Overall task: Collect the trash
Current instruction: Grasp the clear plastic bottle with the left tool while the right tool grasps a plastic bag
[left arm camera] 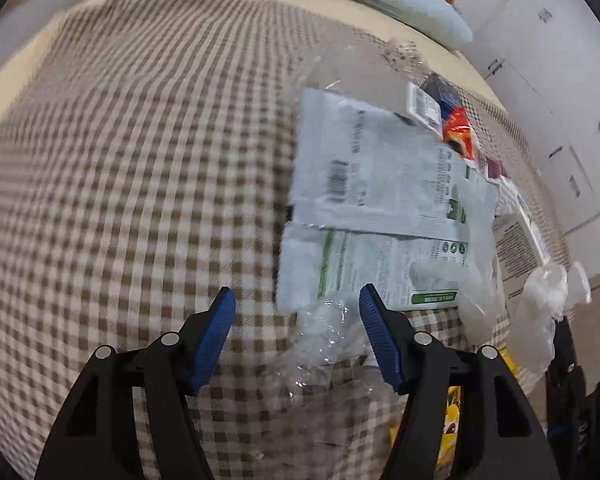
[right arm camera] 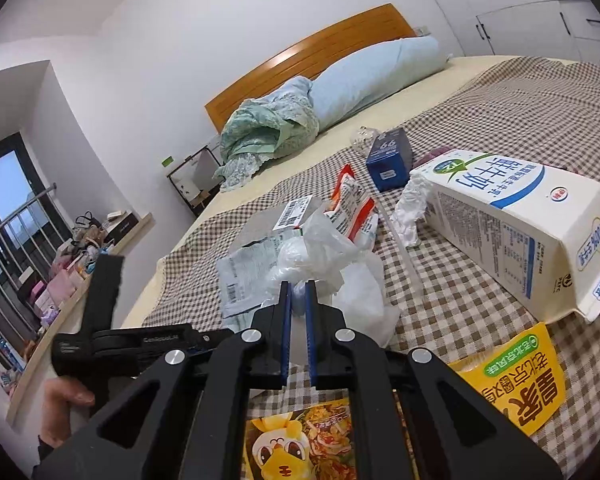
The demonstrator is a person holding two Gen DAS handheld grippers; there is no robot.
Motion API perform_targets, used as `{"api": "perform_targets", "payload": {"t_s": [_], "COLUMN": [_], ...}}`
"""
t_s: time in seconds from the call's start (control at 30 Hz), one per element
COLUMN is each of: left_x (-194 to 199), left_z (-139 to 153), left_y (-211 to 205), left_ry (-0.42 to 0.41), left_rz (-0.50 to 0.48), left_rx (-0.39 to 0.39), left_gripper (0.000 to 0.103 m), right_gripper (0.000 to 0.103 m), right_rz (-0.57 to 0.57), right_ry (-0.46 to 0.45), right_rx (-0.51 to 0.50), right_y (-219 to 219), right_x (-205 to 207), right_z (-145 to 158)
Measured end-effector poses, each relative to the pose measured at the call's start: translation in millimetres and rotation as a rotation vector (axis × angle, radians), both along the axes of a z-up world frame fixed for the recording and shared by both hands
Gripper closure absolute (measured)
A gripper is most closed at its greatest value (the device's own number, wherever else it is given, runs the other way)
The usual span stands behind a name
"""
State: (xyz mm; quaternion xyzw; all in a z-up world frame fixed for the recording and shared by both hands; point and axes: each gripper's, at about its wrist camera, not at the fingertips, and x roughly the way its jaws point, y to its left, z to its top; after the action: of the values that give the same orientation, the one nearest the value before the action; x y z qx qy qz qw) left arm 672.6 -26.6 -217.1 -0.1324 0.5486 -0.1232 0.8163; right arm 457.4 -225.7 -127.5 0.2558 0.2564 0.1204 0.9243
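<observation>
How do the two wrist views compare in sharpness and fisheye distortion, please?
Left wrist view: motion-blurred, the checked bedcover smeared and the print on the white packets hard to read; the left gripper stays crisp. Right wrist view: sharp, the milk carton lettering legible. Both views bend straight lines, the headboard included, and darken at the corners.

A brown-and-cream checked cloth bedspread (right arm camera: 520, 120) covers the bed across the middle of the right wrist view. At upper centre stands an orange wooden headboard (right arm camera: 300, 60), with a long pale blue pillow (right arm camera: 380, 76) lying before it and a crumpled green floral quilt (right arm camera: 264, 132) touching the pillow's left end. White wardrobe doors (right arm camera: 540, 28) fill the upper right. A cluttered window ledge (right arm camera: 72, 276) runs along the left edge.
</observation>
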Motion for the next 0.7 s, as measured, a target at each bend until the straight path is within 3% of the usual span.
{"api": "perform_targets", "payload": {"t_s": [0.17,0.27,0.3,0.4,0.57,0.6,0.63,0.67,0.7], "left_x": [-13,-22,-25,-37,-73,-78,-85,-91,-94], "left_z": [-8,-9,-7,0,30,32,31,25,22], "left_y": [23,34,36,45,70,72,68,65,65], "left_ry": [0.023,-0.002,-0.021,-0.077,-0.197,-0.216,-0.222,-0.199,-0.185], "left_rz": [0.032,0.047,0.048,0.089,0.153,0.131,0.079,0.041,0.02], "left_rx": [-0.116,-0.149,-0.169,-0.144,-0.174,-0.168,-0.16,-0.147,-0.138], "left_gripper": [0.048,0.076,0.1,0.103,0.103,0.086,0.04,0.021,0.02], "right_gripper": [0.096,0.096,0.096,0.096,0.096,0.096,0.096,0.096,0.096], "right_rz": [0.023,0.031,0.034,0.038,0.039,0.037,0.035,0.035,0.035], "right_ry": [0.011,0.016,0.016,0.009,-0.012,-0.01,-0.007,-0.004,-0.002], "right_rx": [0.024,0.039,0.048,0.056,0.029,0.034,0.04,0.042,0.045], "right_y": [0,-1,-1,0,3,2,1,1,1], "right_x": [4,6,5,3,-2,-2,-2,-2,-2], "right_z": [-3,-4,-4,-2,2,2,1,1,0]}}
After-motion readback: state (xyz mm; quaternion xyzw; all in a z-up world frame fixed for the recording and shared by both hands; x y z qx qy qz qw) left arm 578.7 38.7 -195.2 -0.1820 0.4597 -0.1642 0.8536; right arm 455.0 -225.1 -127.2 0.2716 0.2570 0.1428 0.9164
